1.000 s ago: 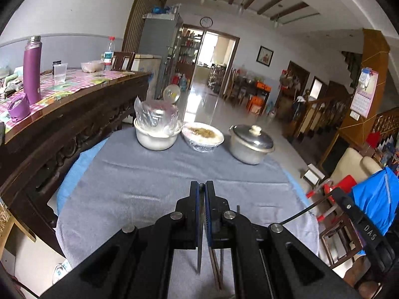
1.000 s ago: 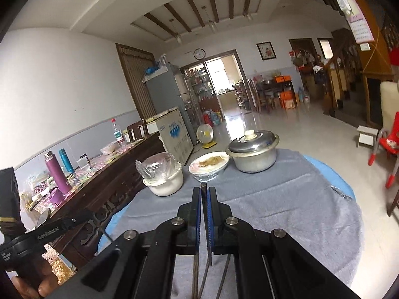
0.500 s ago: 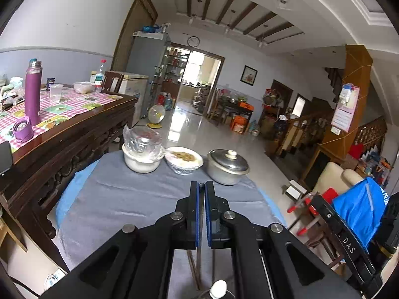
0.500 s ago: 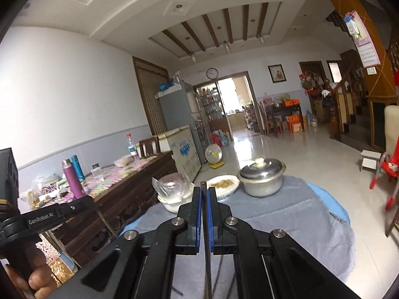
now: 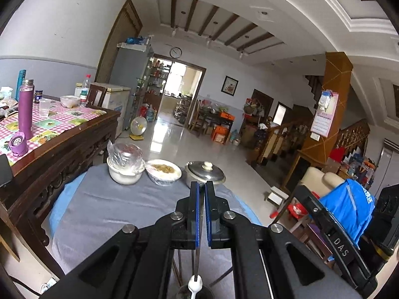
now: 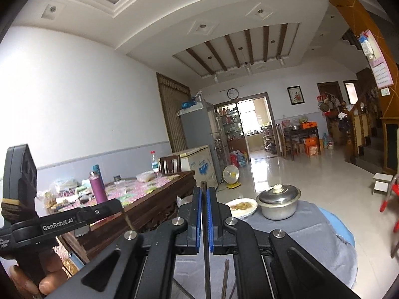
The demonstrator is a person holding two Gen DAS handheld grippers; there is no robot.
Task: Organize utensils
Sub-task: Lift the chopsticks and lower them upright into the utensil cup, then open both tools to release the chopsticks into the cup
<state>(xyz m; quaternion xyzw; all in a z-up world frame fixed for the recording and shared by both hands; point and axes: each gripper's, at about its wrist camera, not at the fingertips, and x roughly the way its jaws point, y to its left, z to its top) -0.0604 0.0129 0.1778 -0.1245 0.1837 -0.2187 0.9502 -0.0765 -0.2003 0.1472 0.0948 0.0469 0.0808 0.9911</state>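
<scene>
Holding both tools up over the round grey-clothed table (image 5: 104, 214), you have each one clamped on a thin utensil. In the left wrist view, your left gripper (image 5: 201, 194) sits at lower centre of the frame with its blue pads nearly together, pinching a slim metal-handled spoon (image 5: 197, 269); the handle runs down between the pads and its small white bowl shows at the bottom edge, over a darker round dish that is too cut off to make out. A few loose chopsticks (image 5: 175, 266) lie on the cloth beneath, partly hidden by the tool's body.

In the right wrist view, your right gripper (image 6: 204, 199) fills the lower centre, jaws all but closed on a dark thin stick (image 6: 206, 261), likely a chopstick, whose tip pokes just above the pads and whose length drops to the bottom edge. Another brown stick lies on the cloth just right of it.

At the far side of the table, in the middle of the left view, stand a white bowl covered in plastic wrap (image 5: 124, 164), a wrapped dish of food (image 5: 163, 172) beside it, and a lidded steel pot (image 5: 205, 172) partly behind your left tool's fingertips. At the lower left of the right view, your hand (image 6: 37, 281) grips the other tool's handle.
</scene>
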